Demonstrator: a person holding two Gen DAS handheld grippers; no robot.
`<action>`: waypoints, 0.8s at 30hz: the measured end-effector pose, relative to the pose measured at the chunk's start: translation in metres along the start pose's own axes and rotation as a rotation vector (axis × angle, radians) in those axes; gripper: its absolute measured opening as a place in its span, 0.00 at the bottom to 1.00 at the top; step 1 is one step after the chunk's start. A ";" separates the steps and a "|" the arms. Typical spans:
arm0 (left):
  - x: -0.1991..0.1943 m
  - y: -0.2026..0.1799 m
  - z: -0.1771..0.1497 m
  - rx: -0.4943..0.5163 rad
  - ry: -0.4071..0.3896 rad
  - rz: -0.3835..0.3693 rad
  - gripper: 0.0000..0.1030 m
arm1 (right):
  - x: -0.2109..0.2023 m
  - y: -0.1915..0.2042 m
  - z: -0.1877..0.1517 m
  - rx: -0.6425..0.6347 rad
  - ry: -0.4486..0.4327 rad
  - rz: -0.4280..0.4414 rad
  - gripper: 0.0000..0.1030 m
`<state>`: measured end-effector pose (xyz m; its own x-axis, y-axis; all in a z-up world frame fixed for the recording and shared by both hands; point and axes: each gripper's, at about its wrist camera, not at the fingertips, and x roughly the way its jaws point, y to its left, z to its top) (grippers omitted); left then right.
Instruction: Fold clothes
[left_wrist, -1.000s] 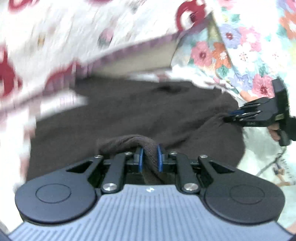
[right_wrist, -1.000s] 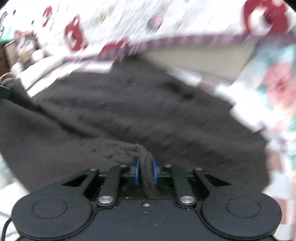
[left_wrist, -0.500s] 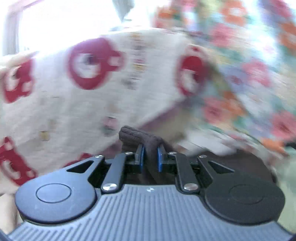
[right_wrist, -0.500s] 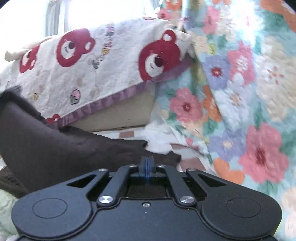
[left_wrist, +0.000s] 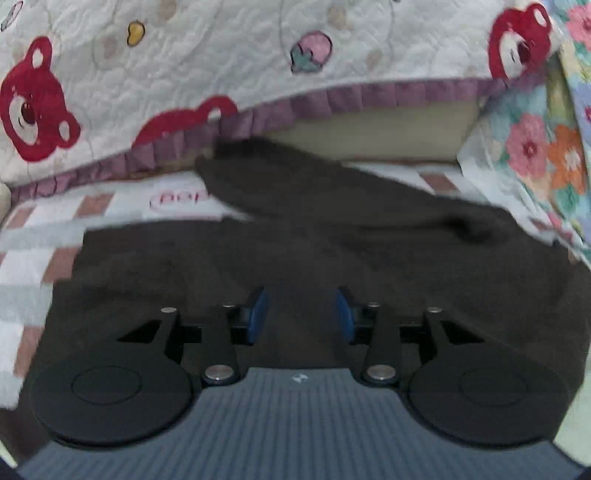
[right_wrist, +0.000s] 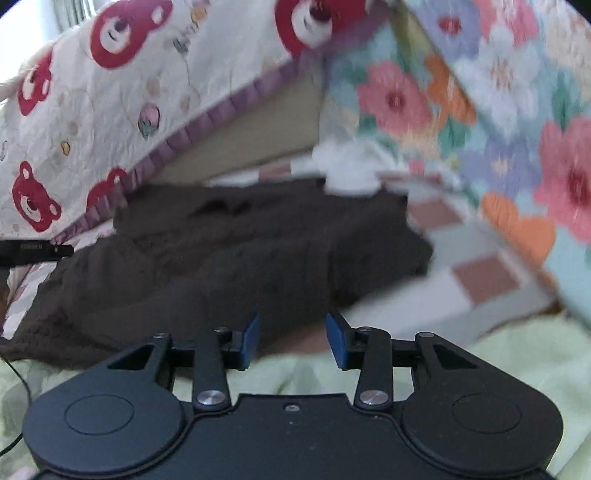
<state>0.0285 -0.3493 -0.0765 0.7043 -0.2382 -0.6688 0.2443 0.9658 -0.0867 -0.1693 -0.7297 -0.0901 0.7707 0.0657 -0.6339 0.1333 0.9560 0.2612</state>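
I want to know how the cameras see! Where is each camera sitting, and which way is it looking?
Left wrist view: sits on the left claw, looking forward over its open blue fingers at the dark brown garment below the bear quilt.
Right wrist view: sits on the right claw, open too, facing the same garment and the flower quilt; the left claw's tip pokes in.
Shared: garment, bear quilt.

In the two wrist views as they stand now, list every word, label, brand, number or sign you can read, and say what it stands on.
Pink oval print on the checked sheet: lettering, too blurred to read.
Small white logo mark on the left gripper body: a sign, not readable as text.
Pale marking on the black bar of the left gripper at the left edge of the right wrist view: too small to read.
Bear blanket: pictures only.
Brown garment: none.
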 end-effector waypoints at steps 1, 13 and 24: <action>-0.003 0.002 -0.007 0.003 0.011 -0.013 0.40 | 0.001 0.006 -0.003 -0.011 0.011 0.013 0.44; -0.028 0.052 -0.062 0.114 0.146 -0.008 0.52 | 0.057 0.090 -0.033 -0.126 0.091 -0.117 0.56; -0.041 0.133 -0.077 -0.030 0.164 0.131 0.52 | 0.080 0.073 -0.036 0.289 -0.053 -0.176 0.63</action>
<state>-0.0196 -0.2030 -0.1177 0.6105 -0.0925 -0.7866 0.1354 0.9907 -0.0114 -0.1202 -0.6441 -0.1473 0.7507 -0.1153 -0.6505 0.4324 0.8302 0.3518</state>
